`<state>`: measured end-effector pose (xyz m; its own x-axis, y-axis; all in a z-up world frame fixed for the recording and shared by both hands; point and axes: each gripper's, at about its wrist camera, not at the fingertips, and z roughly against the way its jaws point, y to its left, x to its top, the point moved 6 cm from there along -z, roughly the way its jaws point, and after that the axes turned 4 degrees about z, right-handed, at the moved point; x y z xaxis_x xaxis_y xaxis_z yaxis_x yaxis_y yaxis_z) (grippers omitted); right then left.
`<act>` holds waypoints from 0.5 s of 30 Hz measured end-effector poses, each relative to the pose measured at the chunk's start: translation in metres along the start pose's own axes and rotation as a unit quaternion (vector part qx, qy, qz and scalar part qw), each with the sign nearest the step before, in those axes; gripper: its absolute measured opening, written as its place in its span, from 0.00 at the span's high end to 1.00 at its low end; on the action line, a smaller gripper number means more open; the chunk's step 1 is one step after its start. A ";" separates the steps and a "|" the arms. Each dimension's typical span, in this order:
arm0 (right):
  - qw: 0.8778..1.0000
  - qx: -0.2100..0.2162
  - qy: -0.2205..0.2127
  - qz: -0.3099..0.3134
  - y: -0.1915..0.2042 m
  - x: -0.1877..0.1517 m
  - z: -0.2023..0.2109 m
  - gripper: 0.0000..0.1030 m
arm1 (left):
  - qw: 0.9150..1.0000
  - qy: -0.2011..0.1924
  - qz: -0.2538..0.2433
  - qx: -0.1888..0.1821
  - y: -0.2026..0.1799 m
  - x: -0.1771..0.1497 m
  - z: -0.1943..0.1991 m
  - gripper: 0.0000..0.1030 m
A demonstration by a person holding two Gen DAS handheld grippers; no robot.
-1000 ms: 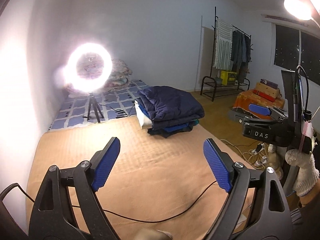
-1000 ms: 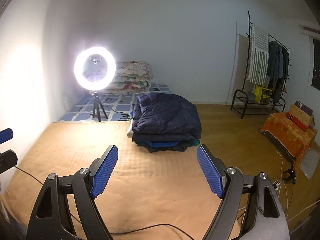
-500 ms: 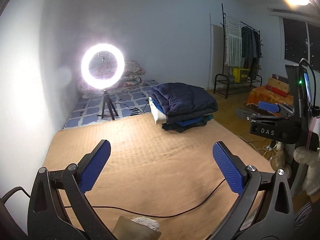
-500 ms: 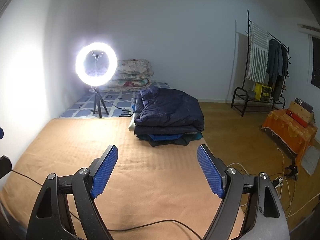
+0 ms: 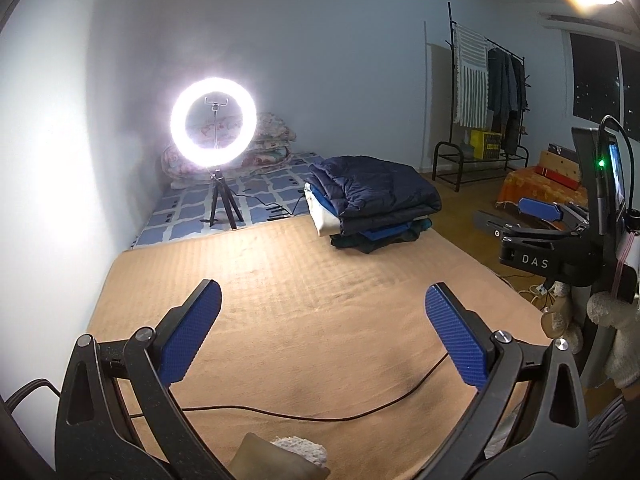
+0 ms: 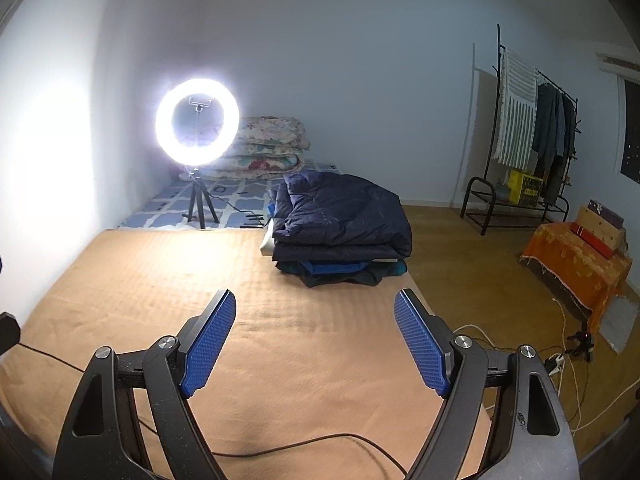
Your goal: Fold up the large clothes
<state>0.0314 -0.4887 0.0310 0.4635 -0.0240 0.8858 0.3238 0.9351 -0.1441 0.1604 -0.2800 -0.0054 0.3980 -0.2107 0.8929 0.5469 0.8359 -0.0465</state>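
A stack of folded clothes point(image 5: 372, 204), with a dark navy padded garment on top and blue and dark green pieces under it, sits at the far right corner of a tan blanket point(image 5: 304, 320). The stack also shows in the right wrist view point(image 6: 340, 228), ahead of the fingers. My left gripper point(image 5: 322, 312) is open and empty above the blanket's near part. My right gripper point(image 6: 316, 320) is open and empty, also above the blanket point(image 6: 160, 300). The right gripper also shows at the right of the left wrist view point(image 5: 540, 220).
A lit ring light point(image 5: 214, 120) on a tripod stands beyond the blanket's far edge, with folded floral quilts point(image 6: 268, 148) behind it. A black cable point(image 5: 320, 416) crosses the near blanket. A clothes rack point(image 6: 524, 132) and an orange-covered box point(image 6: 576, 260) stand to the right.
Both views have shifted: the left wrist view swung left and drew back, so the stack and ring light sit more to the right. The right gripper has moved slightly nearer the stack. Both jaws stayed open.
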 end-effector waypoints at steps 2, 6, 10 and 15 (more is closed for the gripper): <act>1.000 -0.001 0.000 0.001 0.001 -0.001 0.000 0.21 | 1.000 0.000 -0.001 0.000 0.000 -0.001 -0.001 0.00; 1.000 -0.001 0.003 -0.003 0.000 -0.002 -0.001 0.21 | 1.000 0.000 -0.005 0.002 -0.001 -0.001 -0.001 0.00; 1.000 -0.001 0.005 -0.003 -0.002 -0.002 -0.002 0.21 | 1.000 0.002 -0.005 0.003 -0.001 -0.002 -0.002 0.00; 1.000 0.000 0.005 -0.004 -0.003 -0.002 -0.002 0.21 | 1.000 0.001 -0.005 0.002 0.000 -0.002 -0.002 0.00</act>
<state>0.0318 -0.4921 0.0288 0.4686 -0.0341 0.8827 0.3276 0.9347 -0.1377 0.1607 -0.2802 -0.0080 0.3945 -0.2194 0.8923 0.5473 0.8362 -0.0363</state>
